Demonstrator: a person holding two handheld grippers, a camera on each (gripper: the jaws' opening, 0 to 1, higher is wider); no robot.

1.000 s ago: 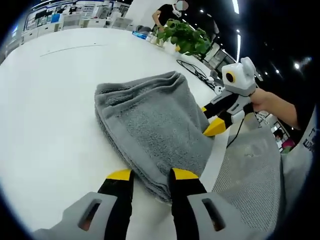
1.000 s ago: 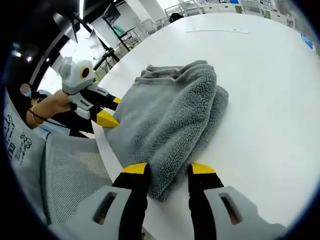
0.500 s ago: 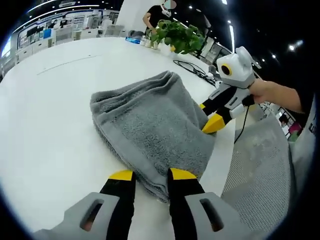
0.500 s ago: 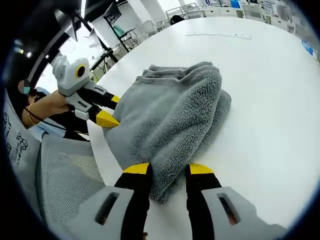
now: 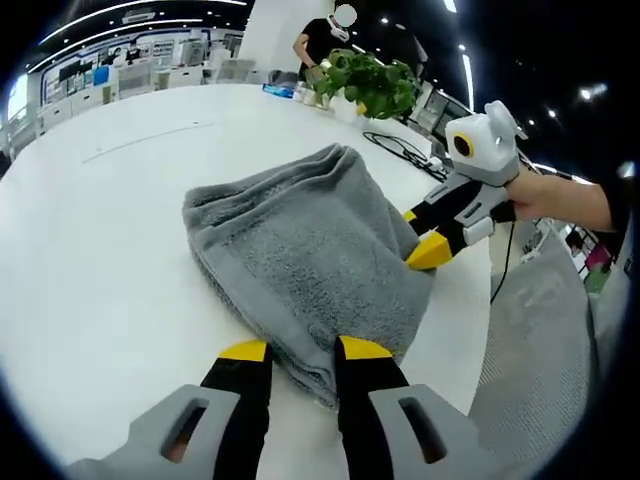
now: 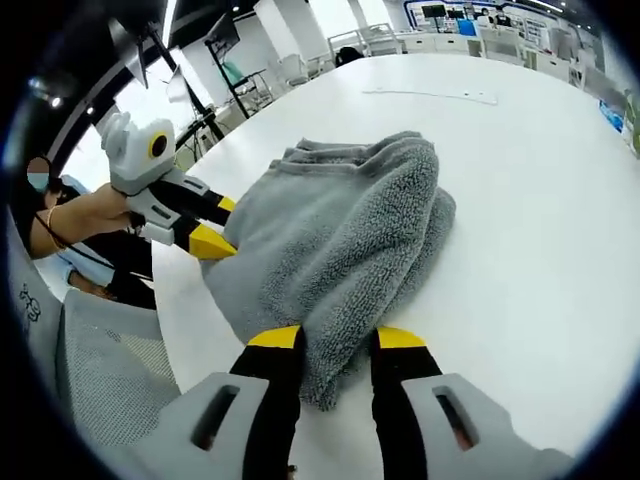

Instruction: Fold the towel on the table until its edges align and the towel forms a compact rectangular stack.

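A grey towel (image 5: 290, 245) lies folded in a thick stack on the white table (image 5: 90, 260), its layered edges at the far end. My left gripper (image 5: 303, 352) is at the stack's near corner, shut on the towel with both yellow tips pressed into the pile. In the right gripper view the towel (image 6: 340, 235) bulges upward, and my right gripper (image 6: 337, 340) is shut on its near corner. Each gripper shows in the other's view at the towel's side edge: the right gripper (image 5: 425, 240) and the left gripper (image 6: 212, 228).
A potted plant (image 5: 370, 80), a black cable (image 5: 395, 145) and small items stand at the table's far end, with a person (image 5: 325, 35) behind them. A grey mesh chair (image 6: 100, 350) sits just off the near table edge. A hand (image 5: 560, 200) holds the right gripper.
Both pairs of jaws have drawn slightly closer on the towel corners. The views have shifted a little; the towel has stayed in place.
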